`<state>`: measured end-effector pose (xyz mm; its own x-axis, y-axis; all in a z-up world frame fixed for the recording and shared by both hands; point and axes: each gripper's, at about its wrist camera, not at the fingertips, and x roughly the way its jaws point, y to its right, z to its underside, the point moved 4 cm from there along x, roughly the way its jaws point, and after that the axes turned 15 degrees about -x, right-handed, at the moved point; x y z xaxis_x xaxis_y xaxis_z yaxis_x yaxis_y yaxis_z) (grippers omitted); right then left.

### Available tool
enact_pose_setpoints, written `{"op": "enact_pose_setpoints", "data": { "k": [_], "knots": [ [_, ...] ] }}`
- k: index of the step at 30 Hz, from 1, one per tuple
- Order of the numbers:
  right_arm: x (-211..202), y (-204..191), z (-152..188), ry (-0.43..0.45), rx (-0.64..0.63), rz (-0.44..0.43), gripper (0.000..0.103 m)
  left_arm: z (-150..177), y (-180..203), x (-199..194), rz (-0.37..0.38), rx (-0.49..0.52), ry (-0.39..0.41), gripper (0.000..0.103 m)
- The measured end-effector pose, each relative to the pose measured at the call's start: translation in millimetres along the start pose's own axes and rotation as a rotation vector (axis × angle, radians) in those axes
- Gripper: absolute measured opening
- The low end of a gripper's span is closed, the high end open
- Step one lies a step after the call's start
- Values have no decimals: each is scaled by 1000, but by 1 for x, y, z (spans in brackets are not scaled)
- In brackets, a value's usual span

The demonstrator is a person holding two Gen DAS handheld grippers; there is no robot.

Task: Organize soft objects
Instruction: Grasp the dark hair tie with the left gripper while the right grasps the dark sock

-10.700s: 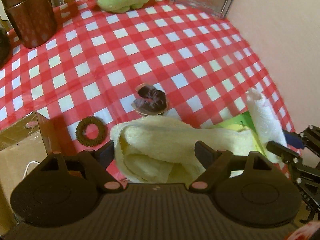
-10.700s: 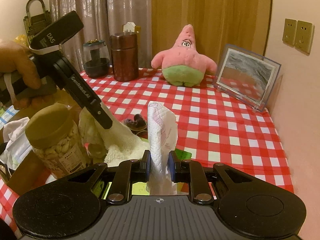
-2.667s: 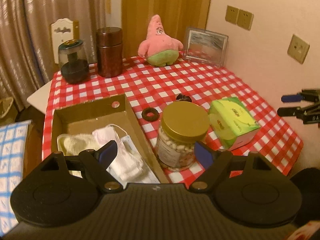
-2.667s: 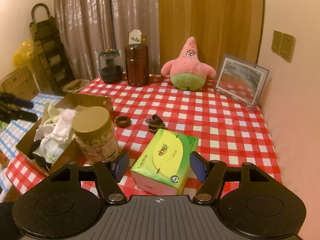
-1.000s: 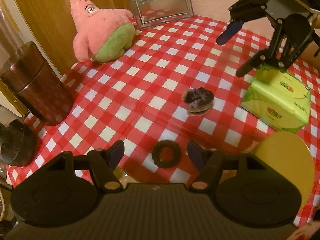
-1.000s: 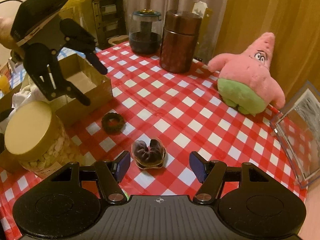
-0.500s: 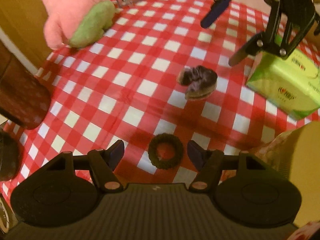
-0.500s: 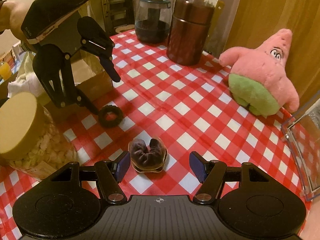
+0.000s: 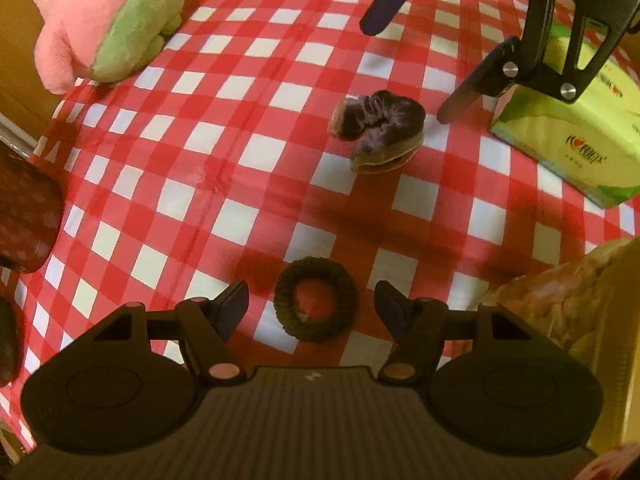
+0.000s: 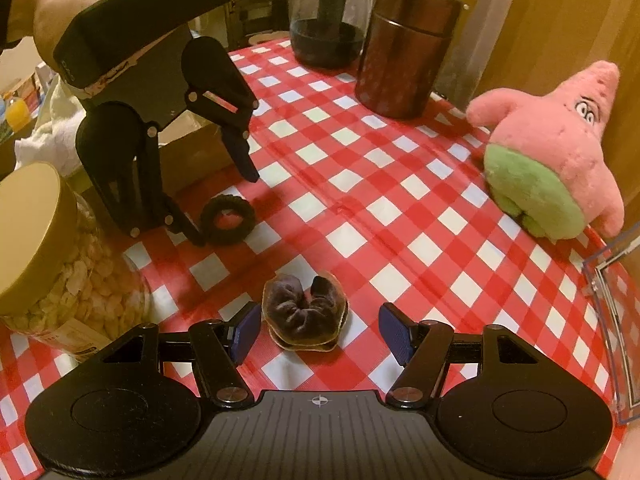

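A dark knitted hair tie (image 9: 316, 299) lies flat on the red checked tablecloth (image 9: 224, 128), between the spread fingers of my left gripper (image 9: 312, 306), which is open just above it. In the right wrist view the same hair tie (image 10: 227, 219) sits by the left gripper's lower finger. A dark velvet scrunchie (image 10: 304, 312) lies between the fingers of my right gripper (image 10: 320, 330), also open and touching nothing. From the left wrist view that scrunchie (image 9: 378, 130) lies beyond, with the right gripper (image 9: 416, 72) over it. A pink plush starfish (image 10: 556, 152) lies at the back.
A nut jar with a gold lid (image 10: 48, 248) stands at the left, in front of a cardboard box (image 10: 188, 148) holding white cloths (image 10: 52, 128). A green tissue pack (image 9: 568, 132), a brown canister (image 10: 408, 48), a dark glass jar (image 10: 326, 20) and a clear photo frame (image 10: 612, 320) ring the cloth.
Both grippers have come down toward the table. The hair tie now lies between the left fingers, and the scrunchie has come in between the right fingers. Neither gripper's opening changed.
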<state>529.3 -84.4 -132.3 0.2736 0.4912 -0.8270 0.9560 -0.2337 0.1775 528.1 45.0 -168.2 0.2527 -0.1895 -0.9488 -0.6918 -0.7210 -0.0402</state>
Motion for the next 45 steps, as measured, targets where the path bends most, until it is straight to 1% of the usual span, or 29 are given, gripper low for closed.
{"op": "enact_pose_setpoints", "data": {
  "k": [3,8,10,14,16,18,20,21,23,28,31,33,40,44,45],
  "knots": [
    [3,-2,-2,-6,-17,-4,66,1,2,5,0,8,-22,66],
    [8,-4,-3,-23,-38,-3,66,5,4,11,1,16,-39,57],
    [10,-4,-2,-27,-37,-5,66,6,4,11,3,11,-35,56],
    [12,-3,0,-33,-32,-9,66,6,1,11,9,-16,-25,48],
    [14,-3,-1,-37,-32,-11,66,6,2,11,15,-26,-23,42],
    [15,-2,-1,-42,-28,-11,66,5,2,11,20,-33,-19,38],
    [16,-2,-2,-44,-25,-16,66,5,2,10,29,-45,-15,29],
    [17,-1,-3,-46,-25,-17,66,5,2,10,29,-47,-11,23],
    [19,-1,-3,-54,-22,-19,66,5,2,10,22,-61,-4,17],
    [26,0,-2,-71,-14,-21,66,5,-1,7,31,-104,16,15],
    [29,0,-2,-78,-12,-21,63,6,-3,5,44,-134,39,15],
    [33,0,-2,-85,-7,-27,56,6,-5,3,45,-147,49,15],
    [44,-2,-3,-119,-8,-38,50,6,-5,0,51,-169,64,15],
    [48,-4,-3,-124,-9,-45,44,6,-4,-1,58,-190,74,15],
    [48,-4,-4,-124,-10,-43,41,6,-4,-2,59,-194,77,15]
  ]
}}
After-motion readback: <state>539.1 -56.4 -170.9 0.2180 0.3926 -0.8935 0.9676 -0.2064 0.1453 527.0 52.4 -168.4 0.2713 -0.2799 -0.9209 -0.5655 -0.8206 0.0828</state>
